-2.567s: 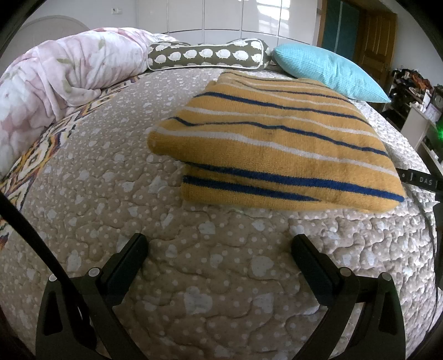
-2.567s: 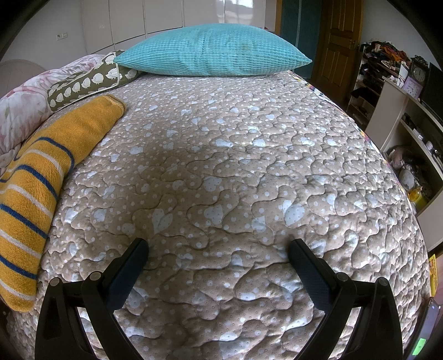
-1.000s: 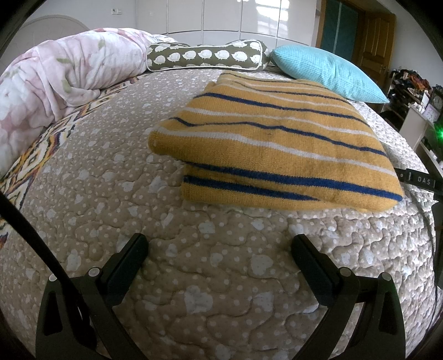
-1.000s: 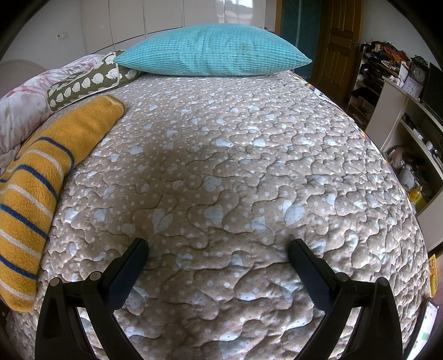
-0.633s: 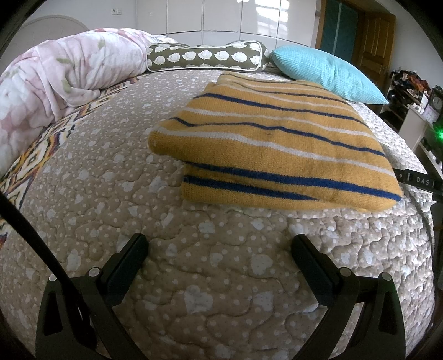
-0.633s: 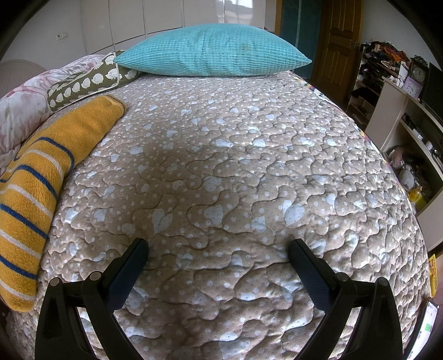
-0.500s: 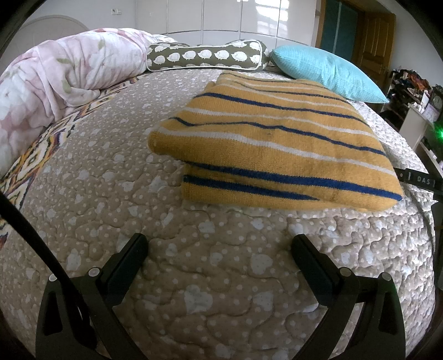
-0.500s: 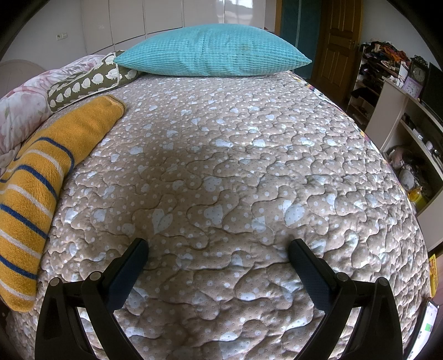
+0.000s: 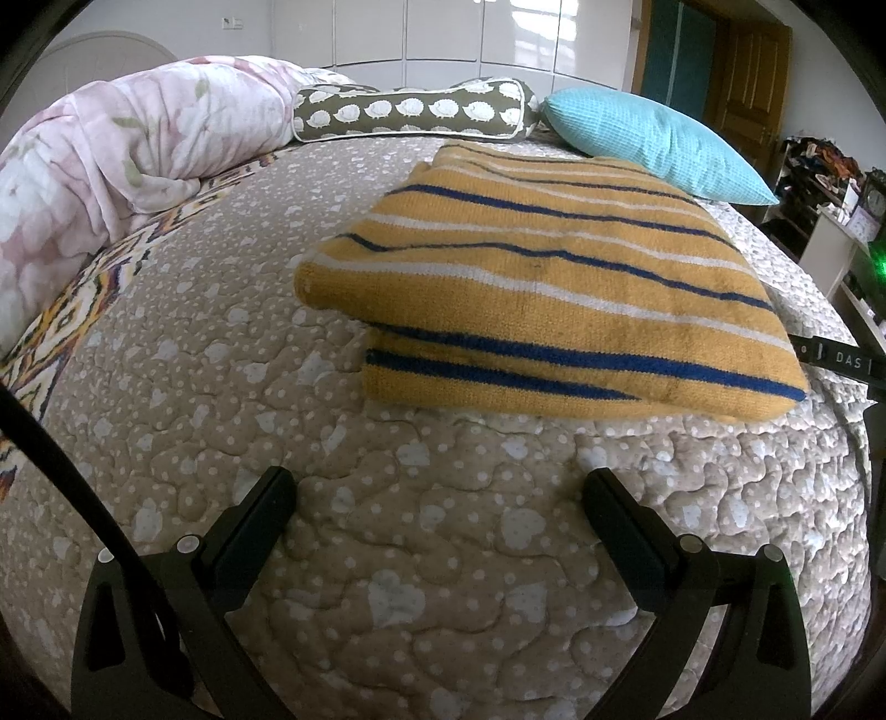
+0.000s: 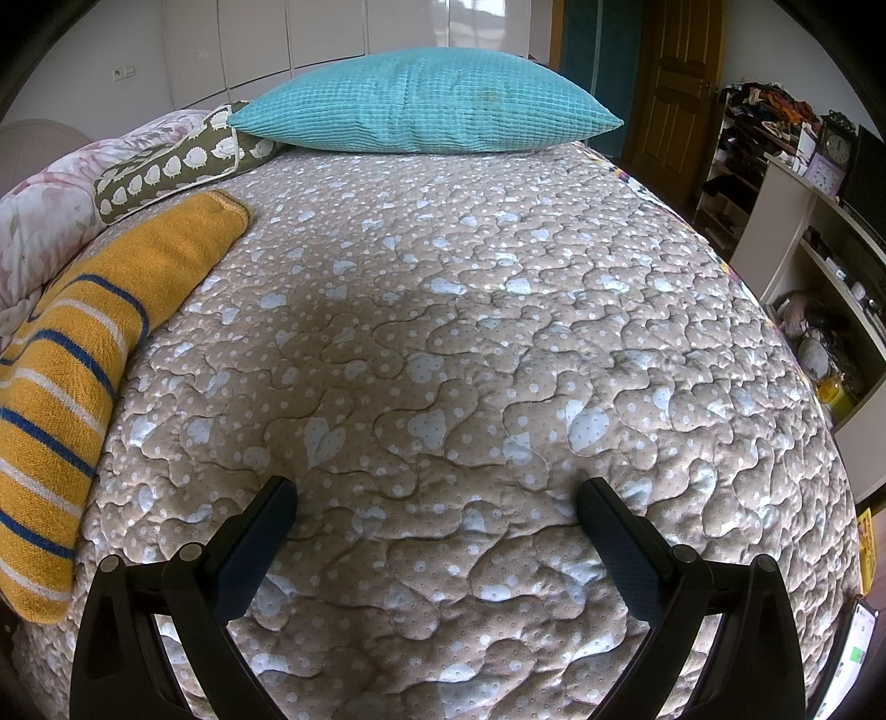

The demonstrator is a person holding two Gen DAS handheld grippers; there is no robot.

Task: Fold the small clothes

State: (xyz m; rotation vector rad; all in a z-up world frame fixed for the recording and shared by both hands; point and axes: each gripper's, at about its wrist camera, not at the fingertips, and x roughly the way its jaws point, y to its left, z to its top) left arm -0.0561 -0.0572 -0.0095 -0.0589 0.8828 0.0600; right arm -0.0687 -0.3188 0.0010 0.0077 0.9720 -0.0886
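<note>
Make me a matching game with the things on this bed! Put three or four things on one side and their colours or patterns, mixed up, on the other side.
Things:
1. sweater
2. square pillow
3. long bolster
4. duvet

Looks:
a. pink flowers
b. plain turquoise
c. yellow with blue and white stripes
d. olive with white hedgehogs

Pairs: 1-c, 2-b, 3-d, 4-a

Both views are bright with soft daylight and sharp through the middle. Glare sits on the glossy wardrobe doors [image 9: 443, 27] at twelve o'clock. A soft shadow crosses the bedspread [image 10: 443, 310] at centre. Fisheye bulge bends everything toward black corners, and a green glow [image 9: 875, 260] flares at three o'clock.
</note>
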